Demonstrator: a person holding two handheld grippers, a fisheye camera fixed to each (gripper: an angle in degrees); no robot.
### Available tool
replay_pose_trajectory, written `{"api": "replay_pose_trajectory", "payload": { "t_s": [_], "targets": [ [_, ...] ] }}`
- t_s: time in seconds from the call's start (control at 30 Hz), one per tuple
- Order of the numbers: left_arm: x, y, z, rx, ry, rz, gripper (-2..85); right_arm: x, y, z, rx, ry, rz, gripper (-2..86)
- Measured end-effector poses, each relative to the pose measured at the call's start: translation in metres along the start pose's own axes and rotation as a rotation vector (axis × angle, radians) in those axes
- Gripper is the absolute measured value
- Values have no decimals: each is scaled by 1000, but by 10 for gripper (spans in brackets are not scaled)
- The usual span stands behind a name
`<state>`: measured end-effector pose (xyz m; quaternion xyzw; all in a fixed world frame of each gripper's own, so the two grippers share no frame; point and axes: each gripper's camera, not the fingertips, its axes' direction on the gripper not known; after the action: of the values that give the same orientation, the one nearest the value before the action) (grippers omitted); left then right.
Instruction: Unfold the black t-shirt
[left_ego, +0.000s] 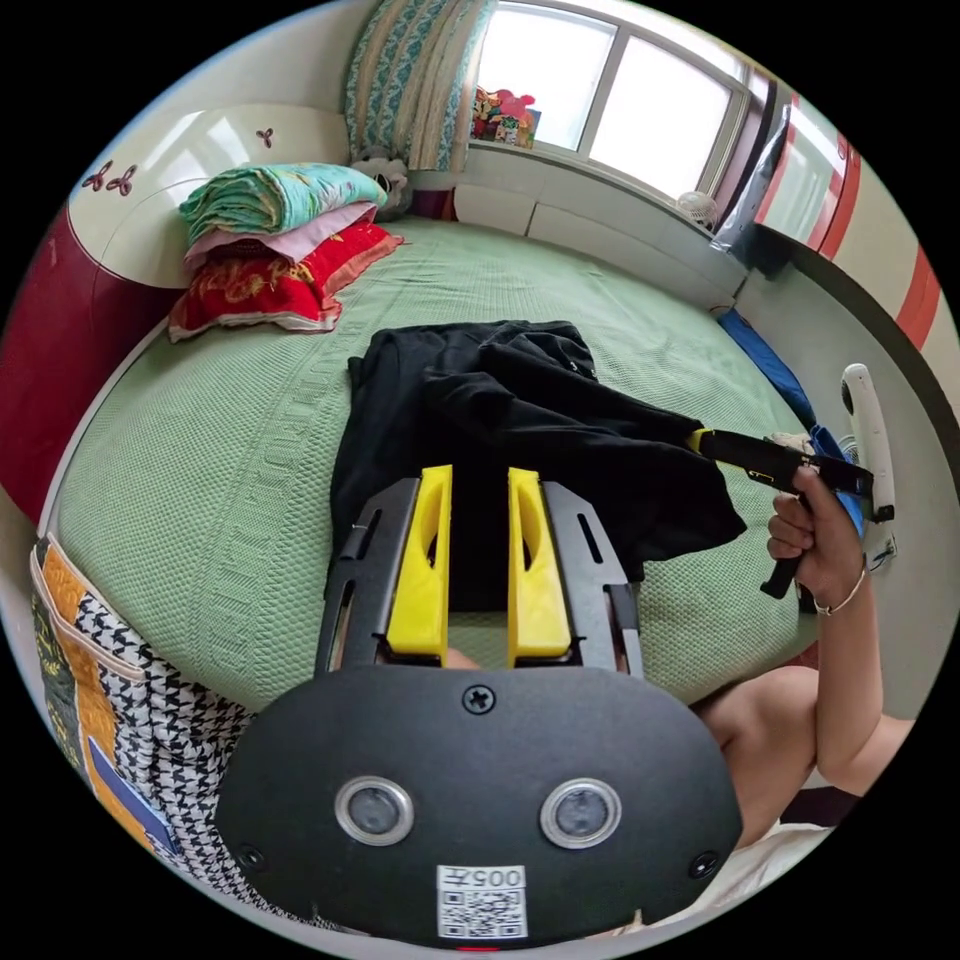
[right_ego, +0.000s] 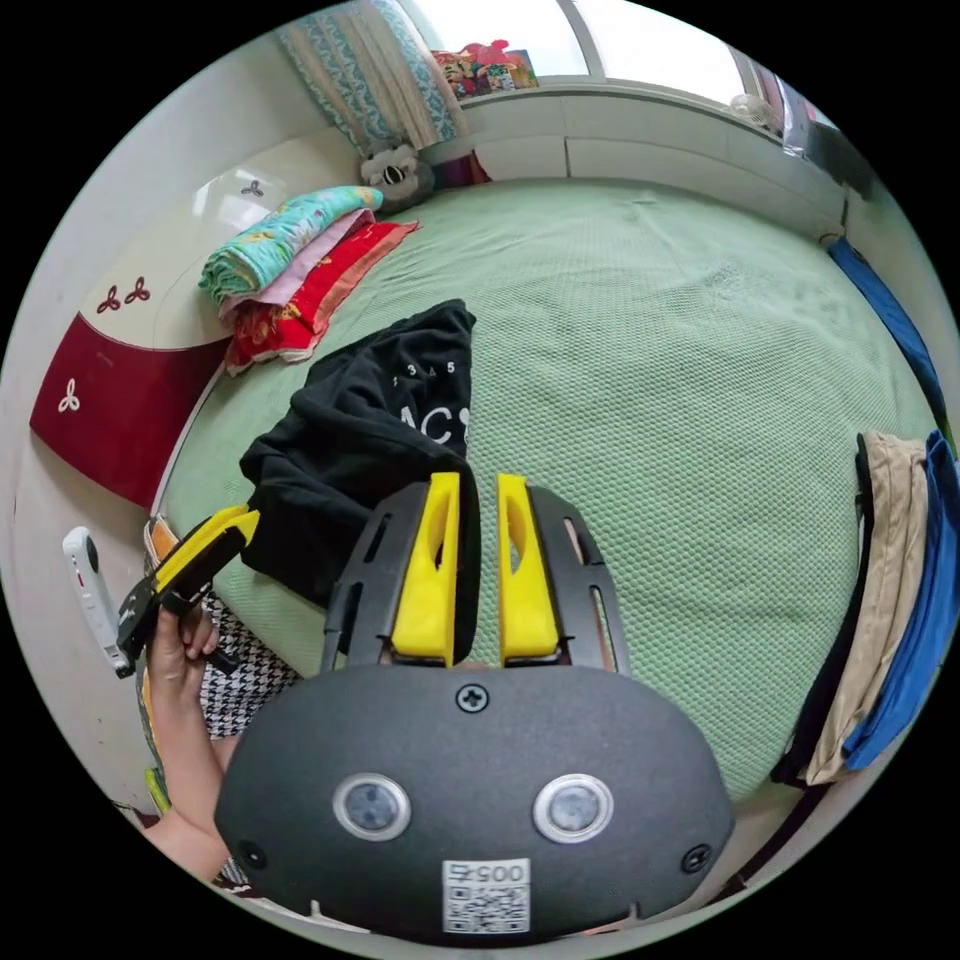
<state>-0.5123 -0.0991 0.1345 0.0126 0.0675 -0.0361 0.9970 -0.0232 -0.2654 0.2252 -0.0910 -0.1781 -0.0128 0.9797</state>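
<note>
So we've got the black t-shirt (left_ego: 500, 440) bunched up on the green bed (left_ego: 200, 480), near the edge closest to us. The left gripper (left_ego: 478, 560) looks clamped on the shirt's near hem, with dark cloth between its jaws. The right gripper (right_ego: 478, 565) seems pinched on the opposite edge; in the left gripper view its tip meets the fabric. The shirt's long axis runs between our two grippers, so we'd guess pulling them apart sideways is what opens it. Folded blankets (left_ego: 280, 240) sit well clear near the headboard.
</note>
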Motion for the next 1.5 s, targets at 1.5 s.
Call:
{"api": "replay_pose_trajectory", "payload": {
  "t_s": [1.5],
  "targets": [
    [30, 14, -53, 78, -265, 96, 24, -15, 14, -32, 13, 78, -57, -2]
  ]
}}
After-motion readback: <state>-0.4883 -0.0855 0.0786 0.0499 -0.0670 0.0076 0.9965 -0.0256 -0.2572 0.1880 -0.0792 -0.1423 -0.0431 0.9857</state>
